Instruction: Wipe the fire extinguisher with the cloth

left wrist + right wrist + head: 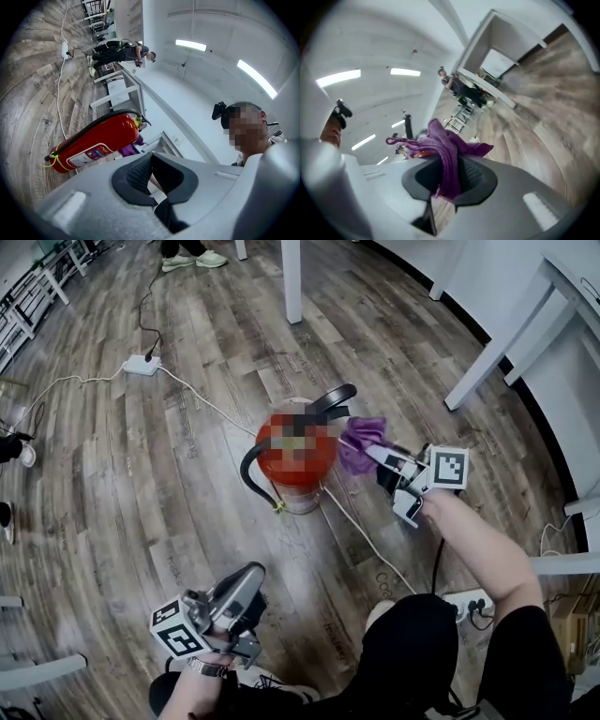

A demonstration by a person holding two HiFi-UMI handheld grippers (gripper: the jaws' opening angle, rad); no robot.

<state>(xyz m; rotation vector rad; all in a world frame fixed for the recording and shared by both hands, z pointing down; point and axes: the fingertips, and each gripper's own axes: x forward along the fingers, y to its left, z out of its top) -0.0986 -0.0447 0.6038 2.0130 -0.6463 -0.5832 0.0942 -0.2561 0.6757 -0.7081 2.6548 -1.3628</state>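
Note:
A red fire extinguisher (pixel 295 460) with a black handle and hose stands upright on the wooden floor in the middle of the head view. My right gripper (pixel 377 456) is just to its right, shut on a purple cloth (pixel 361 439) that touches the extinguisher's top near the handle. In the right gripper view the cloth (pixel 445 152) hangs bunched between the pads of that gripper (pixel 451 176). My left gripper (pixel 253 573) is low and near me, away from the extinguisher, shut with nothing in it. The left gripper view shows the extinguisher (pixel 96 143) beyond the closed gripper (pixel 152 178).
A white power strip (pixel 142 364) lies on the floor at the far left, and its cable (pixel 211 401) runs toward the extinguisher. White table legs (pixel 292 277) stand behind and another (pixel 487 362) at the right. A second power strip (pixel 469 603) lies near my right side.

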